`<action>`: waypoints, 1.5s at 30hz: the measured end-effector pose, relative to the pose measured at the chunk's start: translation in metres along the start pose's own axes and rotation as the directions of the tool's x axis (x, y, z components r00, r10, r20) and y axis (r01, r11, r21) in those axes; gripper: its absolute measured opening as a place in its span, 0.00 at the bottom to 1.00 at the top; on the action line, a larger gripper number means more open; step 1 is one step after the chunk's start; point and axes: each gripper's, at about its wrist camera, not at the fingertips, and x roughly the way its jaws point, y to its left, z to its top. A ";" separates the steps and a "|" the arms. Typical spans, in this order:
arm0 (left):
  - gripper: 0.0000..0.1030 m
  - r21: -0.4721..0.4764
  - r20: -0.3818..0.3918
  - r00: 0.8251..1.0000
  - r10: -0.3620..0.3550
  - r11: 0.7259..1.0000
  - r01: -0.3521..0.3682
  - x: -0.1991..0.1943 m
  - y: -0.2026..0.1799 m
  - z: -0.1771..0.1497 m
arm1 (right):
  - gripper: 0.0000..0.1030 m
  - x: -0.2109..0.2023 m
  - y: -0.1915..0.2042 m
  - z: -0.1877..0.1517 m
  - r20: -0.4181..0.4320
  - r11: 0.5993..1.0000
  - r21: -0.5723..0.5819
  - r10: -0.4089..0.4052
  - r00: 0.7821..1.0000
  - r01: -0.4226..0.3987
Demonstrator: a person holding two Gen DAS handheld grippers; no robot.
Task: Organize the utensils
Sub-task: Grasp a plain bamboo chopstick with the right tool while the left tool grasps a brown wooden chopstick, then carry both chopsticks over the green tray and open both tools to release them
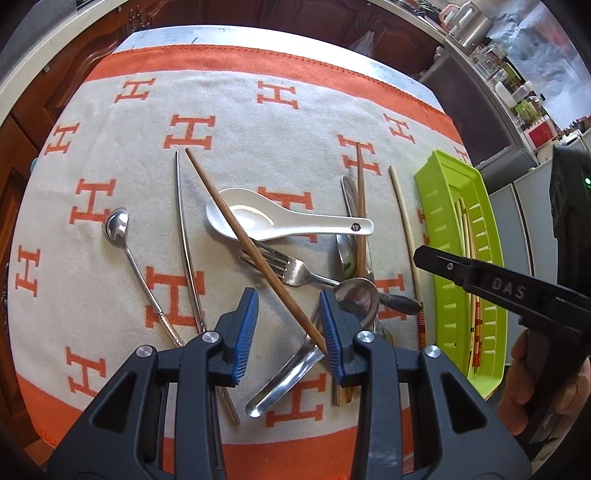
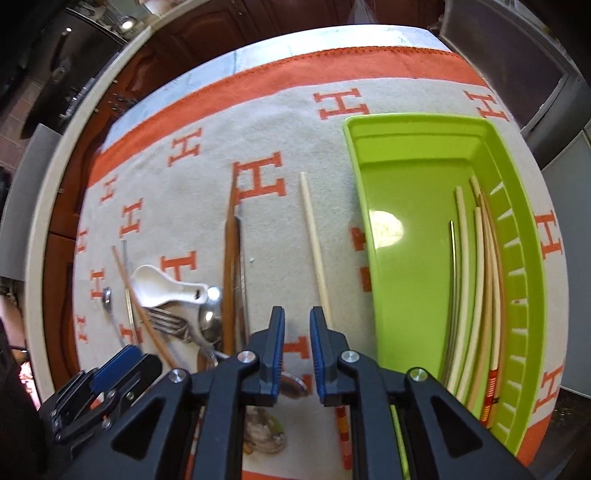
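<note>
Loose utensils lie on an orange-and-cream cloth: a white ceramic spoon (image 1: 280, 221), a fork (image 1: 291, 269), a brown chopstick (image 1: 255, 251) across them, a small metal spoon (image 1: 122, 236), a metal chopstick (image 1: 184, 243) and a cream chopstick (image 1: 404, 232). My left gripper (image 1: 288, 328) is open, its pads either side of the brown chopstick's near end, holding nothing. My right gripper (image 2: 297, 350) is open and empty above the cloth, beside the cream chopstick (image 2: 314, 243). A green tray (image 2: 406, 177) on the right holds several chopsticks (image 2: 476, 280).
The tray (image 1: 439, 192) lies along the cloth's right side. More spoons and a brown chopstick pair (image 1: 360, 221) are piled right of the fork. The table's far edge meets dark wooden cabinets. A counter with jars and a kettle (image 1: 472, 26) stands at the back right.
</note>
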 end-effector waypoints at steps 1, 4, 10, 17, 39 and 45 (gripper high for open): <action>0.30 -0.008 -0.002 1.000 0.002 1.000 -0.002 0.001 0.001 0.001 | 0.14 0.002 0.001 0.003 -0.009 1.000 0.001 -0.025 1.000 0.025; 0.30 -0.023 -0.005 1.000 0.005 1.000 -0.005 0.003 0.003 0.002 | 0.14 0.008 0.007 0.007 -0.029 0.996 -0.007 -0.089 0.996 0.089; 0.30 -0.044 -0.013 1.000 0.015 0.999 -0.015 0.007 0.009 0.004 | 0.14 0.024 0.019 0.014 -0.055 0.980 -0.042 -0.196 0.979 0.193; 0.30 -0.044 -0.032 0.999 0.014 0.999 -0.016 0.014 0.012 0.000 | 0.14 0.029 0.030 0.016 -0.062 0.976 -0.066 -0.213 0.975 0.209; 0.04 -0.111 -0.009 1.000 0.011 0.994 -0.012 0.029 0.013 -0.010 | 0.05 0.005 0.026 -0.035 0.049 0.991 -0.093 -0.096 0.994 0.100; 0.04 -0.128 0.026 1.000 -0.007 0.992 0.011 0.007 0.020 -0.013 | 0.05 -0.019 0.010 -0.044 0.105 0.996 -0.076 -0.029 0.994 0.037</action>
